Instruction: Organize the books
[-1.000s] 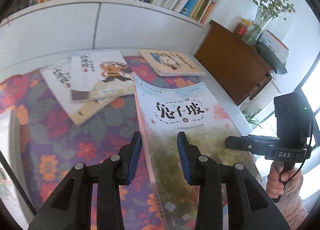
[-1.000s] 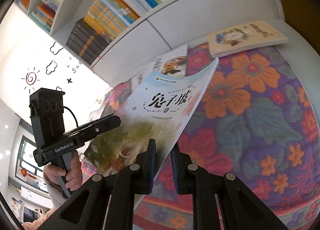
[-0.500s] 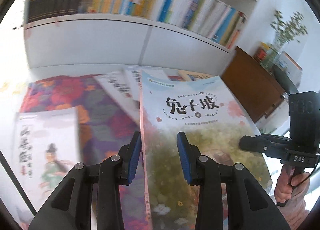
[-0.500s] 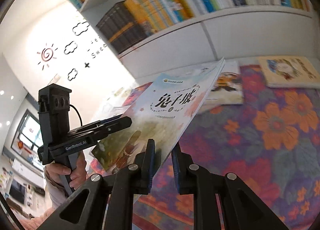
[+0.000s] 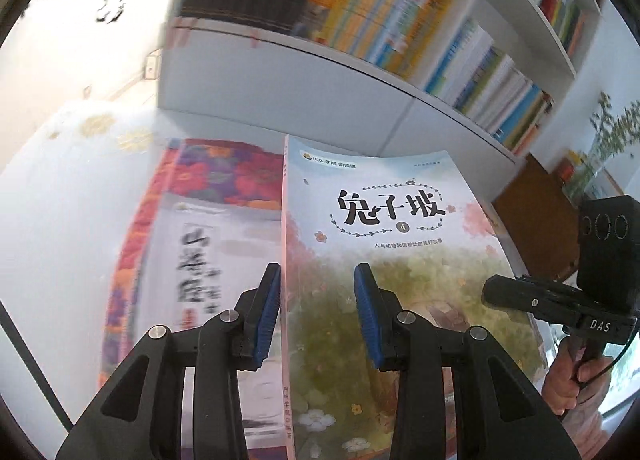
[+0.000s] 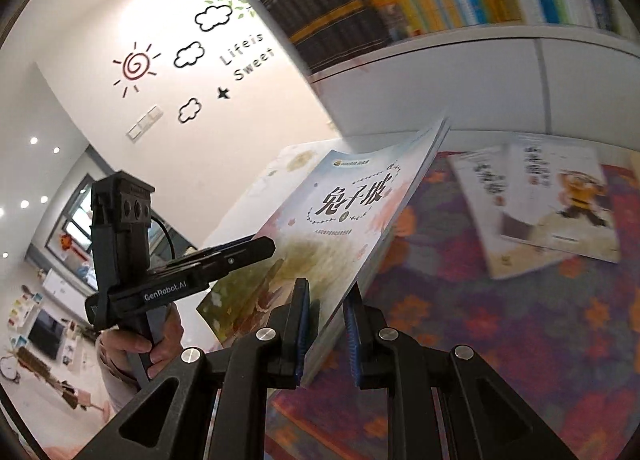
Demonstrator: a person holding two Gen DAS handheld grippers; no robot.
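Note:
A pale blue picture book with black Chinese title is held in the air above the flowered tablecloth. My right gripper is shut on the book at its lower edge. My left gripper is open, its blue pads either side of the book's spine edge, not pinching it. A white book lies flat on the cloth below, left of the held one. Two more white books lie overlapping on the cloth at the right wrist view's right.
A white bookshelf full of upright books stands behind the table. A brown wooden cabinet with a vase of greenery is at the right. A white wall with stickers is to the left.
Both grippers and the held book have swung left across the table. The white book at the left has come under the left gripper; the earlier overlapping books have passed to the right.

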